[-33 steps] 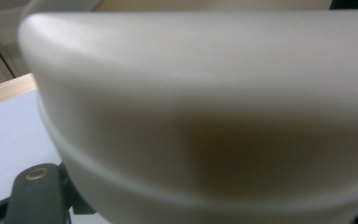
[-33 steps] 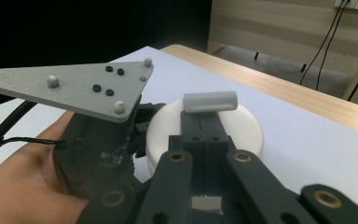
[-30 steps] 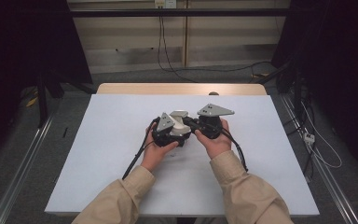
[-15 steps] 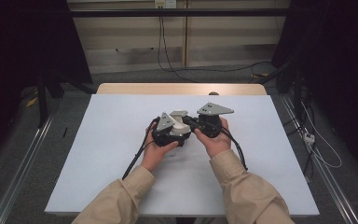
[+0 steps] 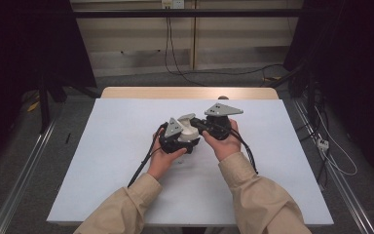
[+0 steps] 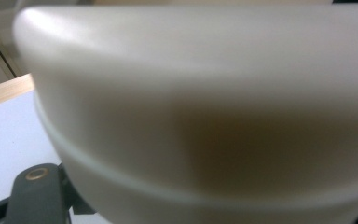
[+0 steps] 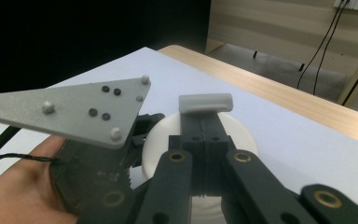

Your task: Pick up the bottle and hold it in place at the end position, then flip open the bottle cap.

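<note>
My left tongs' camera sits so close to a white round thing (image 6: pixel 205 116) that it is one blur, cut off at the right and bottom edges; I cannot make out the left jaws or whether they grip. From above, the left tongs (image 5: pixel 177 136) and right tongs (image 5: pixel 213 127) crowd over that thing, so I see little of it. In the right gripper view, my left hand (image 7: pixel 14 196) runs off the bottom edge.
</note>
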Action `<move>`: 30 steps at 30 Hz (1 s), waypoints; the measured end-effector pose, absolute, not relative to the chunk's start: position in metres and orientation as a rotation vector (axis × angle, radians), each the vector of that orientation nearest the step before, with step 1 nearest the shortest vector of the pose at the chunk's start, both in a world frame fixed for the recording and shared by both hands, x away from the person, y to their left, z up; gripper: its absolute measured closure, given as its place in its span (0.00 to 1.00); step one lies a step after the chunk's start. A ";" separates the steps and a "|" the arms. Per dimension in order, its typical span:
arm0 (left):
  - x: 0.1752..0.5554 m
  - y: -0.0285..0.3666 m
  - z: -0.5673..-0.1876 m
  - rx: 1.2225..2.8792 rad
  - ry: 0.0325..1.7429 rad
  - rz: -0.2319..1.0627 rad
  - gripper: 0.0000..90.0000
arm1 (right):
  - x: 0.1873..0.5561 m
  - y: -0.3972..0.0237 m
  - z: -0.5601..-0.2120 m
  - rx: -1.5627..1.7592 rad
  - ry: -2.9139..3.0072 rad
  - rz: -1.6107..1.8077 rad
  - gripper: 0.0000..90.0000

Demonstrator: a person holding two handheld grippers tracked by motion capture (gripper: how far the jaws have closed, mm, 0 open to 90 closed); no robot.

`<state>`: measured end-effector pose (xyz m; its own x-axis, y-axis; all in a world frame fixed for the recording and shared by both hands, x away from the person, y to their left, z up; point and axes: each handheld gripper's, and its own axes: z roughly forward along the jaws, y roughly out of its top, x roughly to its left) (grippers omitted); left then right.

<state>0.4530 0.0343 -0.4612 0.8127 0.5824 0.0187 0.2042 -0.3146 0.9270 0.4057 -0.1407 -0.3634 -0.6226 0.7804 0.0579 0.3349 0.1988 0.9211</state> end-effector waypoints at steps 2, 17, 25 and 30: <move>0.454 0.034 -0.461 1.892 0.589 0.423 0.21 | 0.407 -0.139 -0.361 1.026 2.052 1.407 1.00; 0.453 0.034 -0.461 1.899 0.580 0.435 0.21 | 0.413 -0.134 -0.359 1.021 2.054 1.409 1.00; 0.452 0.033 -0.461 1.907 0.575 0.448 0.21 | 0.415 -0.132 -0.356 1.012 2.052 1.409 1.00; 0.453 0.033 -0.461 1.906 0.580 0.444 0.21 | 0.414 -0.131 -0.357 1.010 2.047 1.403 1.00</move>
<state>0.4525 0.0327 -0.4613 0.8138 0.5797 0.0415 0.1919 -0.3354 0.9223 0.4144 -0.1308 -0.3568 -0.6257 0.7793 0.0338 0.3126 0.2108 0.9262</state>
